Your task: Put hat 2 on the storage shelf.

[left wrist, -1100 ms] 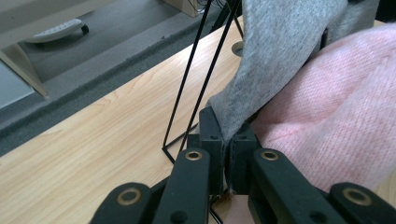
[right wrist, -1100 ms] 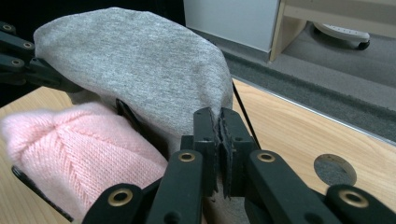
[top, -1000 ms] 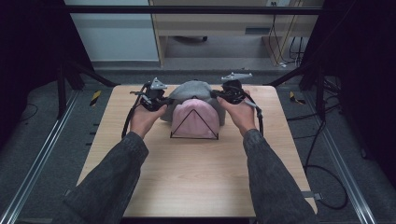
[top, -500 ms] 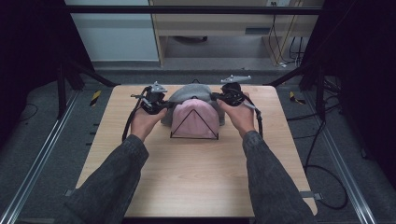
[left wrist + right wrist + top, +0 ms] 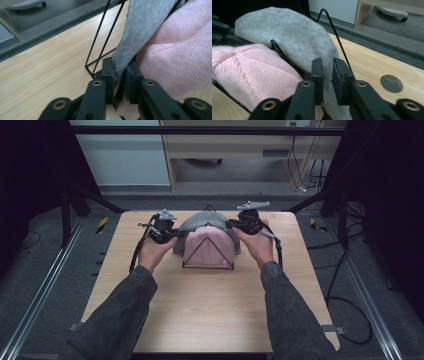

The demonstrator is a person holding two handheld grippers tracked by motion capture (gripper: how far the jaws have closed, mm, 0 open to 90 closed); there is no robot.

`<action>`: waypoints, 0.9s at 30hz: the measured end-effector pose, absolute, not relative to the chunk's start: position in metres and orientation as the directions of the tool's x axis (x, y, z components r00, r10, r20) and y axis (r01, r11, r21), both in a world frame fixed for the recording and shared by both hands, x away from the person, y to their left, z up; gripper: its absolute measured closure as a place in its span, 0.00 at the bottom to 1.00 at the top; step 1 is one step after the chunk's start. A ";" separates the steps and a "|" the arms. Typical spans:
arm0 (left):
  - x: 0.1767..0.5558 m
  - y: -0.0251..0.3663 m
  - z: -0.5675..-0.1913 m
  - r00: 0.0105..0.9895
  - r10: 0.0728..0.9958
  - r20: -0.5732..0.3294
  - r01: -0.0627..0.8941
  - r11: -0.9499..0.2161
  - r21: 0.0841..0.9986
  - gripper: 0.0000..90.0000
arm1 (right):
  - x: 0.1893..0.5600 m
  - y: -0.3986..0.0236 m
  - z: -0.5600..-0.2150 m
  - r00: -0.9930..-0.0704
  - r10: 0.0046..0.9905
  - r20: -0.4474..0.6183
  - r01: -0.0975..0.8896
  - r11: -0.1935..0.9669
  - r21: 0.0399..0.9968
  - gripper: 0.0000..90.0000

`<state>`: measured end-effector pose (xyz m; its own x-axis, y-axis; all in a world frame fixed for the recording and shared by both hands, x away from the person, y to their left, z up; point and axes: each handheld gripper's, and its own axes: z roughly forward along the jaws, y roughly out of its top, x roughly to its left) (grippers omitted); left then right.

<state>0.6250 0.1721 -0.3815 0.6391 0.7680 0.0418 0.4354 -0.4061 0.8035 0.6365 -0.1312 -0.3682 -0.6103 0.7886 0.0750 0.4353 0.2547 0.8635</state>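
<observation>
Both the left gripper (image 5: 119, 75) and the right gripper (image 5: 326, 75) have just eased their jaws apart around the grey hat's (image 5: 202, 220) rim on the wire stand (image 5: 207, 266), so it could slide off crooked.

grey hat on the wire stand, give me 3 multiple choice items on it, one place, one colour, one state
1. Where is the grey hat?
A. behind the pink hat on the wire stand
B. flat on the table's near edge
C. on the floor

2. What colour is the wire stand?
A. white
B. black
C. red

3. What lies between the left gripper jaws?
A. nothing
B. a cable
C. the grey hat's edge

Key: 1 A, the high view shows grey above and behind pink. 2 B, thin black rods show. 3 C, grey fabric runs down between the jaws, which have just been opening.
</observation>
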 end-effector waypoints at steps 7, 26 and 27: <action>0.614 0.179 -0.361 0.600 0.796 0.081 0.406 -0.389 0.827 0.59 | 0.626 -0.138 -0.350 -0.545 0.836 0.061 0.423 0.212 0.881 0.52; 0.554 0.182 -0.338 0.630 0.773 0.080 0.414 -0.421 0.807 0.17 | 0.577 -0.149 -0.341 -0.532 0.844 0.067 0.444 0.210 0.871 0.18; 0.550 0.183 -0.338 0.631 0.772 0.076 0.417 -0.420 0.806 0.17 | 0.577 -0.149 -0.341 -0.532 0.844 0.067 0.444 0.210 0.871 0.18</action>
<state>0.5498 0.1825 -0.3382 0.6310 0.7720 0.0763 0.4165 -0.4202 0.8062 0.5773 -0.1494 -0.3407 -0.5319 0.8441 0.0675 0.4442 0.2104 0.8709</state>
